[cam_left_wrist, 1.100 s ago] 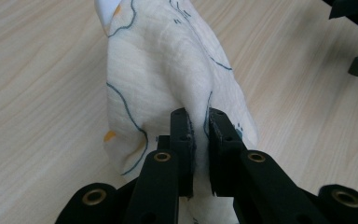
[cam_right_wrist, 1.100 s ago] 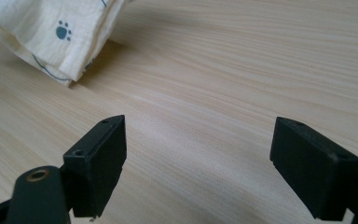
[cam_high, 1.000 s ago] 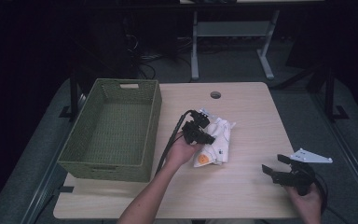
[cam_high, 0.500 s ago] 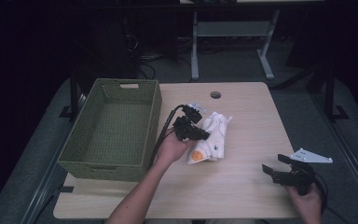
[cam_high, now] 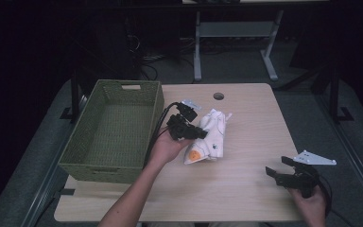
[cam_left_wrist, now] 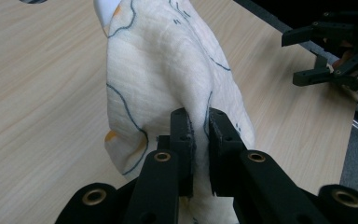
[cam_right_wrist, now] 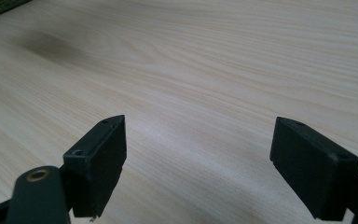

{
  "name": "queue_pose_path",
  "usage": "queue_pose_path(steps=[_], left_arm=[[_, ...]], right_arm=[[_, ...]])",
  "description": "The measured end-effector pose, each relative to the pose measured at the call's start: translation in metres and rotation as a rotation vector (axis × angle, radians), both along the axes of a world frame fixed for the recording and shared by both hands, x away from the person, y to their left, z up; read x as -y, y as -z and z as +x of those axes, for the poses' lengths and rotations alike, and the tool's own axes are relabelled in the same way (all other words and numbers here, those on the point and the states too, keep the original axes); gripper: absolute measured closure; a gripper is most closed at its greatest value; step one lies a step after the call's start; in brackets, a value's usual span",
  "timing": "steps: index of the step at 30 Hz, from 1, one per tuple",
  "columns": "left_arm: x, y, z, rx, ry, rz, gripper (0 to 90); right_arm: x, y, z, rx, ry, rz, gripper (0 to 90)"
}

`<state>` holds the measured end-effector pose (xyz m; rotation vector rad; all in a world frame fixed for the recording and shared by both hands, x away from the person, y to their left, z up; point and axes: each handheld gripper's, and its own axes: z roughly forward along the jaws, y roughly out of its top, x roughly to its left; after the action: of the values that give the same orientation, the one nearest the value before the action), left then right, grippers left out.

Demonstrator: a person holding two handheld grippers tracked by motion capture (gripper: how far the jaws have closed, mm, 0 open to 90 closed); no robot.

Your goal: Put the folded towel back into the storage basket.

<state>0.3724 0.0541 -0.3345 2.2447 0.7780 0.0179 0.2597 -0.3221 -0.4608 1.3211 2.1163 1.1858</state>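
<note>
White soft cloth with thin blue lines and orange spots (cam_high: 209, 138) lies near the middle of the light wooden tabletop (cam_high: 246, 189), beside the green woven basket (cam_high: 112, 130); its long axis points from near edge to far edge. Left gripper (cam_high: 196, 133) is clamped on its fold. Right gripper (cam_high: 276, 171), jaws apart, sits near the right near corner
</note>
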Motion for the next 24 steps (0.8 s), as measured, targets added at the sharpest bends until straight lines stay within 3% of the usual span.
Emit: queue_pose_path(steps=[24], left_arm=[[-0.035, -0.029, -0.004, 0.019, -0.015, -0.027, 82.7]], right_arm=[[-0.001, 0.000, 0.001, -0.003, 0.006, -0.007, 17.7]])
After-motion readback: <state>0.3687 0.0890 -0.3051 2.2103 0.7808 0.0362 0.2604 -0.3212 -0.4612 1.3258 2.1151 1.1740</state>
